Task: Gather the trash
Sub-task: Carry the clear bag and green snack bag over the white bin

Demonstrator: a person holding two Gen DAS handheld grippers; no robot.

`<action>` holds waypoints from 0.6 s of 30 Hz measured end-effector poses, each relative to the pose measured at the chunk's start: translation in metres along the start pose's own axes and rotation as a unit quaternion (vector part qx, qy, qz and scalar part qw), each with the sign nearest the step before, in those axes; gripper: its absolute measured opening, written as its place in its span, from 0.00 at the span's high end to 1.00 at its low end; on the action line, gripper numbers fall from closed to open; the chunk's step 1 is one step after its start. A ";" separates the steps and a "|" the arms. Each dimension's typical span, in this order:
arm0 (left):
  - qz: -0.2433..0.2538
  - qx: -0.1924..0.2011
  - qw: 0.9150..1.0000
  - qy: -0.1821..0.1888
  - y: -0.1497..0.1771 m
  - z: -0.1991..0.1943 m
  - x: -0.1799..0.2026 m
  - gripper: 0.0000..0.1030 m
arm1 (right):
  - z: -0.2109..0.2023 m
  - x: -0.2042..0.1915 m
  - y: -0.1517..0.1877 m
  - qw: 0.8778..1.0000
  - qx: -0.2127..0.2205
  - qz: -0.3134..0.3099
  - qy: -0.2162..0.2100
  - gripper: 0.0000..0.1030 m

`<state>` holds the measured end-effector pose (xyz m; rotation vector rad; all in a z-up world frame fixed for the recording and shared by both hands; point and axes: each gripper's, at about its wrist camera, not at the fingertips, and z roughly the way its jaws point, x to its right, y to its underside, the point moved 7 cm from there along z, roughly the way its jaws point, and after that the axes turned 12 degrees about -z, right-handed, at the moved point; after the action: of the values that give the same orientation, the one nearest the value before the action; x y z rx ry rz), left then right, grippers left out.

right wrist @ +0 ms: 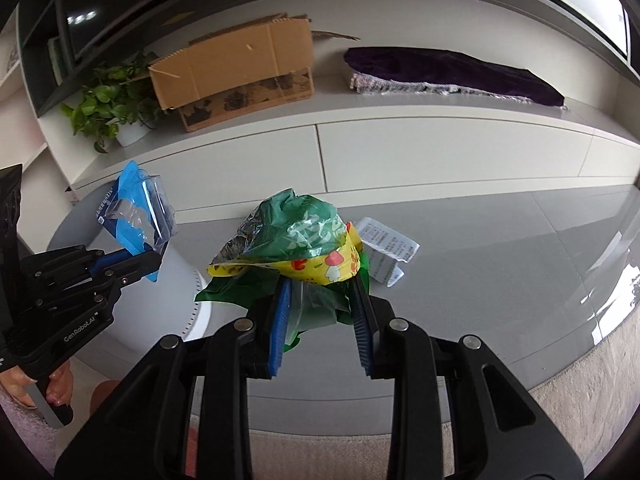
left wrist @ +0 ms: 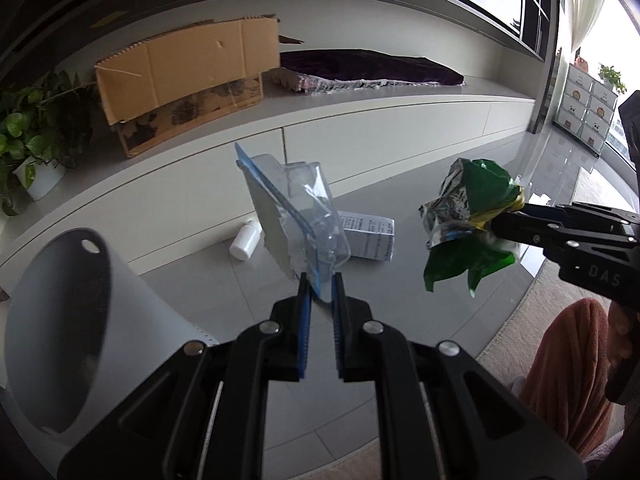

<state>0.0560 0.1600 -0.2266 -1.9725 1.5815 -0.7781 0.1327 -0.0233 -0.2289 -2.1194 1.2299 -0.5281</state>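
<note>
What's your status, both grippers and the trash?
Left gripper shut on clear blister pack. Right gripper shut on green wrapper bundle. White bin open, nothing blocking. Bottle and carton remain on floor.

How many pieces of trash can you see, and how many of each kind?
Clear plastic blister pack with blue card, held in the left gripper: 1
Crumpled green and yellow snack bag, held in the right gripper: 1
White bottle on the floor: 1
Small printed carton on the floor: 1
Total: 4
</note>
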 end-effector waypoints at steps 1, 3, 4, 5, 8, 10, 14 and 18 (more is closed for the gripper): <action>-0.003 0.003 1.000 -0.005 -0.001 -0.008 -0.009 0.90 | -0.004 -0.010 -0.006 1.000 0.005 -0.006 -0.010 0.73; -0.009 0.010 1.000 -0.015 -0.003 -0.025 -0.027 0.90 | -0.009 -0.031 -0.020 0.999 0.013 -0.018 -0.031 0.73; -0.011 0.014 1.000 -0.021 -0.004 -0.034 -0.037 0.90 | -0.012 -0.042 -0.027 0.999 0.018 -0.025 -0.041 0.73; -0.013 0.018 0.999 -0.027 -0.005 -0.042 -0.047 0.90 | -0.014 -0.054 -0.035 0.998 0.022 -0.035 -0.053 0.73; -0.025 0.029 0.998 -0.050 -0.009 -0.068 -0.080 0.90 | -0.018 -0.093 -0.060 0.994 0.035 -0.064 -0.082 0.73; -0.035 0.038 0.996 -0.069 -0.011 -0.084 -0.103 0.90 | -0.018 -0.117 -0.075 0.991 0.042 -0.081 -0.097 0.73; -0.064 0.040 0.993 -0.090 -0.012 -0.112 -0.147 0.90 | -0.018 -0.166 -0.102 0.984 0.054 -0.117 -0.126 0.73; -0.094 0.032 0.990 -0.102 -0.012 -0.123 -0.182 0.90 | -0.011 -0.210 -0.123 0.976 0.057 -0.143 -0.151 0.73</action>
<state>-0.0515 0.3375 -0.1534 -2.1024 1.2523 -0.6648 0.1007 0.2021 -0.1432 -2.1924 0.7142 -0.3685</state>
